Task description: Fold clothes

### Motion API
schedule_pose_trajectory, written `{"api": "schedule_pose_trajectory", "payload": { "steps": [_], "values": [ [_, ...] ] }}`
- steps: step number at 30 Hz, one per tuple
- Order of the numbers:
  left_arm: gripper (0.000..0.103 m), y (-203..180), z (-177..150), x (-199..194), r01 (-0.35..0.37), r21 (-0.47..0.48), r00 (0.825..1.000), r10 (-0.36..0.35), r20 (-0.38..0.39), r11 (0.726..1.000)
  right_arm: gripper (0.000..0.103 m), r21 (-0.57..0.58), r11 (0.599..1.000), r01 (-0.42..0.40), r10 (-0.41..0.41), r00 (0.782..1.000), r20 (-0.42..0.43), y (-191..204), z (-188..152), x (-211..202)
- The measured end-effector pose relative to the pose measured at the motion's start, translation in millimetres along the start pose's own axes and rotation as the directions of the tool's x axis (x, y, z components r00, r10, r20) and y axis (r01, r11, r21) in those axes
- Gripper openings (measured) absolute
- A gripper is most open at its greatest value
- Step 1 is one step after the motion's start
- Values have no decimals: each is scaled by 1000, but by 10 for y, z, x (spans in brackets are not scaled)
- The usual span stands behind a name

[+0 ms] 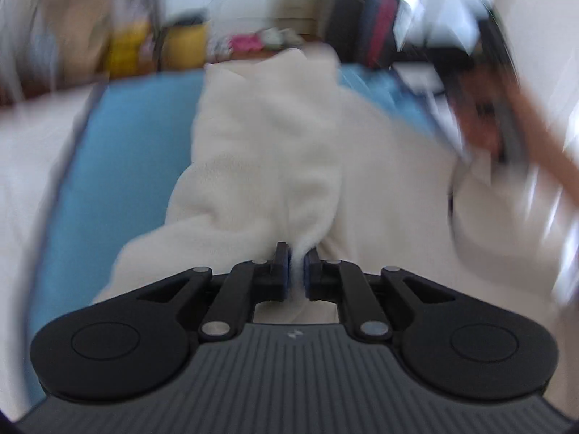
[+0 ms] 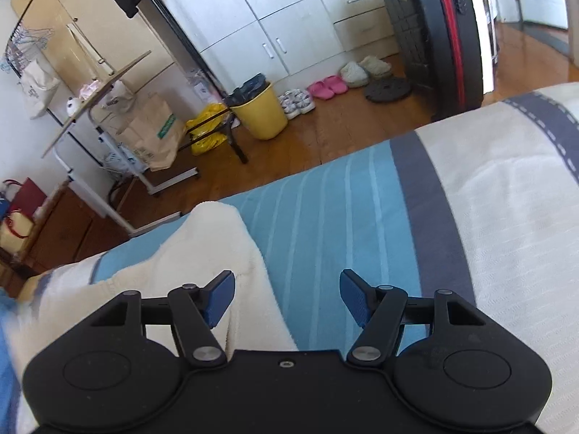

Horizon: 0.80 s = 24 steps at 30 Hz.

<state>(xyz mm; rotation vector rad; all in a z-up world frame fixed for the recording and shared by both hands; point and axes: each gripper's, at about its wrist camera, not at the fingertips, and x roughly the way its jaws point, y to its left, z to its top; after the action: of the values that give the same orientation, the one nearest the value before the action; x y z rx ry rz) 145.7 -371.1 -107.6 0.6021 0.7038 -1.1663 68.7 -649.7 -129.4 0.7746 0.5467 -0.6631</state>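
A cream fleece garment (image 1: 267,152) lies on a blue and white striped bedspread (image 1: 119,166). My left gripper (image 1: 296,271) is shut on a fold of the garment near its close edge. The left wrist view is blurred by motion. In it the right gripper (image 1: 495,133) shows as a dark blur at the right, over the garment's right side. In the right wrist view my right gripper (image 2: 287,298) is open and empty above the bedspread (image 2: 325,209), with one end of the cream garment (image 2: 213,249) under its left finger.
Beyond the bed edge is a wooden floor with a yellow bin (image 2: 258,110), several shoes (image 2: 327,86), a black suitcase (image 2: 439,32), a paper bag (image 2: 152,132) under a small rolling table (image 2: 97,90), and white cupboards (image 2: 278,14).
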Motion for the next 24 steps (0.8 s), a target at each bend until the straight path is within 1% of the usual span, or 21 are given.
{"api": "schedule_pose_trajectory", "payload": {
  "steps": [1, 2, 3, 4, 7, 8, 10, 11, 12, 13, 14, 15, 16, 19, 20, 22, 23, 24],
  "values": [
    [13, -95, -46, -55, -45, 64, 999, 45, 10, 997, 70, -9, 1000, -7, 7, 1000, -2, -1, 7, 2],
    [20, -181, -93, -113, -91, 124, 996, 89, 24, 988, 70, -18, 1000, -14, 14, 1000, -4, -3, 15, 4],
    [29, -267, -139, -170, -137, 182, 990, 132, 40, 974, 70, -32, 999, -18, 18, 1000, -3, 2, 20, 3],
    [32, -353, -186, -228, -183, 239, 983, 174, 60, 954, 70, -29, 999, -20, 20, 1000, -4, -9, 23, 11],
    [41, -140, -46, -293, -167, 141, 983, 153, 103, 976, 70, 18, 999, -38, 38, 999, -14, -67, 27, 64],
    [48, -65, 4, -314, -158, 105, 982, 146, 118, 982, 70, 48, 997, -55, 56, 998, -22, -93, 23, 98],
    [51, 74, 132, -283, -141, 38, 981, 135, 142, 989, 70, 82, 993, -88, 92, 995, -43, -108, -3, 156],
    [58, 136, 213, -224, -133, 6, 980, 131, 151, 991, 70, 76, 993, -92, 96, 994, -49, -93, -8, 169],
    [61, 254, 294, -128, -109, -65, 985, 117, 125, 992, 70, 66, 994, -92, 95, 994, -54, -74, -11, 178],
    [62, 376, 376, -28, -86, -139, 990, 100, 98, 987, 70, 56, 994, -92, 95, 994, -58, -54, -15, 187],
    [62, 547, 442, 88, -37, -229, 995, 56, 81, 973, 70, 45, 995, -91, 94, 994, -63, -34, -19, 196],
    [62, 682, 465, 190, 33, -303, 996, -8, 84, 952, 70, 35, 995, -91, 94, 993, -67, -14, -22, 204],
    [62, 814, 484, 292, 104, -374, 993, -74, 94, 921, 70, 38, 995, -94, 96, 993, -68, -8, -24, 211],
    [61, 953, 457, 507, 195, -478, 981, -157, 117, 857, 70, 47, 993, -105, 108, 991, -73, -5, -32, 244],
    [60, 892, 447, 541, 187, -462, 982, -151, 115, 867, 70, 44, 994, -104, 107, 991, -76, -2, -32, 257],
    [57, 770, 454, 597, 135, -405, 991, -112, 79, 904, 70, 47, 993, -108, 112, 991, -80, -11, -34, 279],
    [54, 710, 458, 625, 108, -374, 994, -92, 61, 921, 70, 53, 992, -116, 120, 989, -83, -21, -31, 285],
    [51, 685, 450, 634, 98, -365, 995, -81, 60, 926, 70, 62, 990, -126, 131, 988, -87, -32, -27, 290]
  ]
}}
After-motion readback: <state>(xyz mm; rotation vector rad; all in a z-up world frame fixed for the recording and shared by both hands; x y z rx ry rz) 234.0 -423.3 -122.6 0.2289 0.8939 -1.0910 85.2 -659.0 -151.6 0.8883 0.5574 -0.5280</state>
